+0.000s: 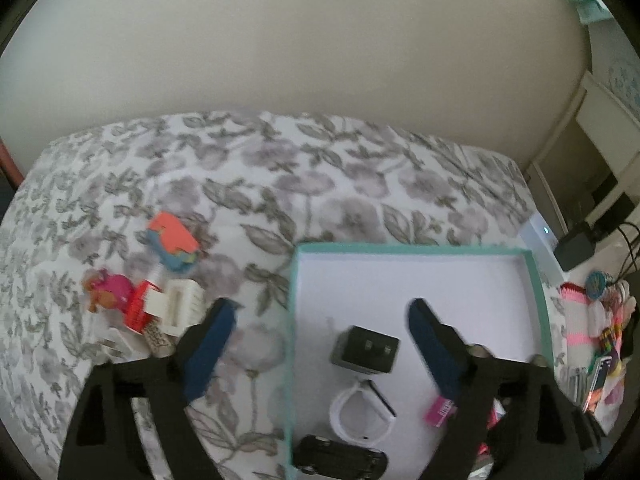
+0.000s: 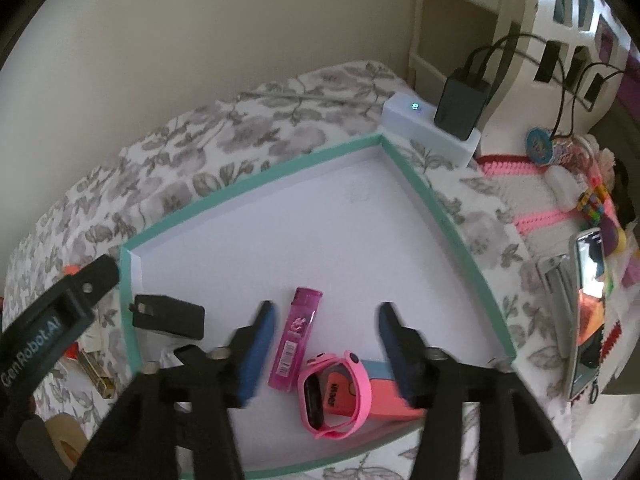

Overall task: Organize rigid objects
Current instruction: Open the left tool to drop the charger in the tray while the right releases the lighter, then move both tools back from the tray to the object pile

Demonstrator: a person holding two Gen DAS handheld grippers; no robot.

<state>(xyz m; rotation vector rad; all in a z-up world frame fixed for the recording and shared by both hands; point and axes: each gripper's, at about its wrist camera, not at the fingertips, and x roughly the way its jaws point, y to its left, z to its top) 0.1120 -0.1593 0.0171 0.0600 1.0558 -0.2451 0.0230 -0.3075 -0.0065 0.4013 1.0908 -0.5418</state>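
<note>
Left of the tray (image 1: 536, 280), loose toys (image 1: 160, 300) are seen, perhaps nearest the left gripper (image 1: 316, 322), both grippers being held apart and empty.

A floral bedspread (image 2: 280, 136) in grey and white covers the bed ahead of the right tool and meets a plain cream wall (image 2: 200, 20) behind. Far ahead and to its right, a white box with a small lit dot (image 2: 430, 126) carries a black charger (image 2: 460, 106) with cables running up. Further right lies a pink-and-white crocheted cloth (image 2: 536, 200), and a phone (image 2: 586, 300) at the edge
</note>
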